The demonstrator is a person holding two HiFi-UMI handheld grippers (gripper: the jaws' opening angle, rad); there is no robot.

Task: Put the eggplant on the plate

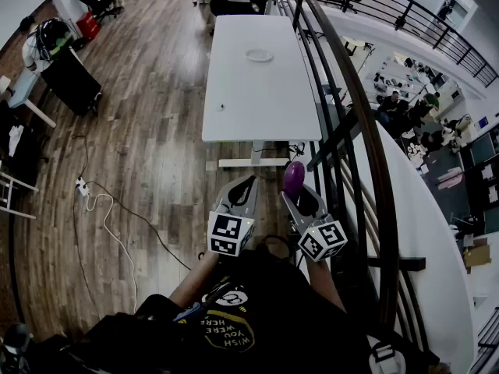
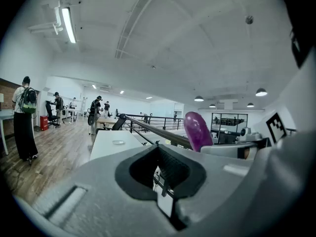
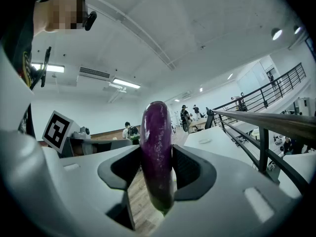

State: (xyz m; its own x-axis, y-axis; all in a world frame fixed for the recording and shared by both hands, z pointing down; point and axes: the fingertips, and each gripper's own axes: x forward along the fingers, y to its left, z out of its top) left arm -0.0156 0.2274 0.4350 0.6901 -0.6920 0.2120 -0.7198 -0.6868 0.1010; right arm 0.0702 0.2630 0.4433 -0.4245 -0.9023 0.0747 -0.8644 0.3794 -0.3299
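place: open-plan office | cues: long white table (image 1: 257, 92), wood floor (image 1: 140, 146), mezzanine railing (image 1: 343, 92), desks (image 1: 401, 72) below

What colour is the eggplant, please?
The eggplant is glossy purple, clearest in the right gripper view.

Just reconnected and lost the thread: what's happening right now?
A person carries the purple eggplant in the right gripper, whose jaws are closed on its sides. The left gripper is shut and empty beside it. The plate sits far along the white table ahead, across bare wooden floor, so the eggplant is not yet on it.
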